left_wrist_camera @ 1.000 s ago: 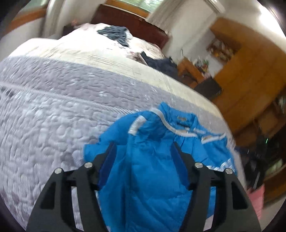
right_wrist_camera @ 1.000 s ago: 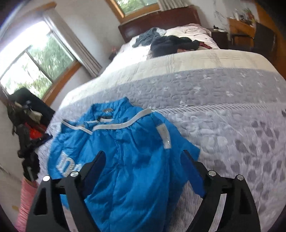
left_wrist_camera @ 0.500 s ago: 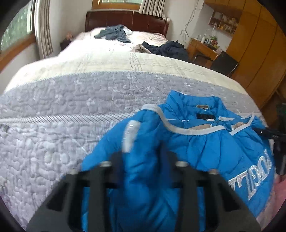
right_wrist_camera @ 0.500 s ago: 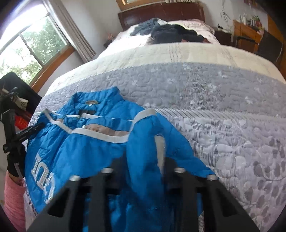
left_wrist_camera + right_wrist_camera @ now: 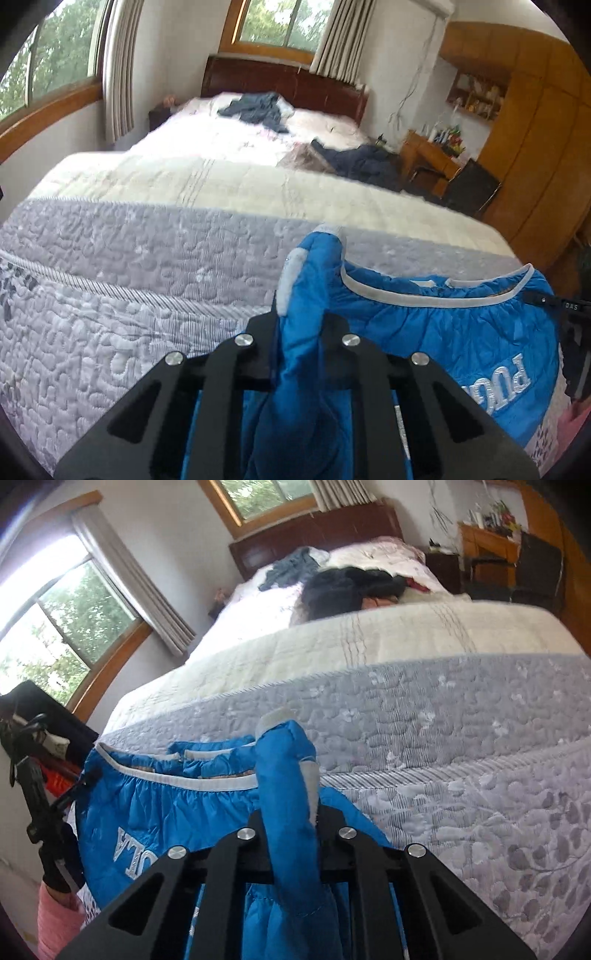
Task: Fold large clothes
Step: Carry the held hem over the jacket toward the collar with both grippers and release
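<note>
A blue jacket (image 5: pixel 436 332) is seen raised over a grey quilted bed (image 5: pixel 129 266). One bunched fold is clamped by the left gripper (image 5: pixel 301 328), another by the right gripper (image 5: pixel 291 819).

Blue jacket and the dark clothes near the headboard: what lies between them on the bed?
Only bare quilt, grey then cream, between the blue jacket and the dark clothes; the left wrist view shows it.
</note>
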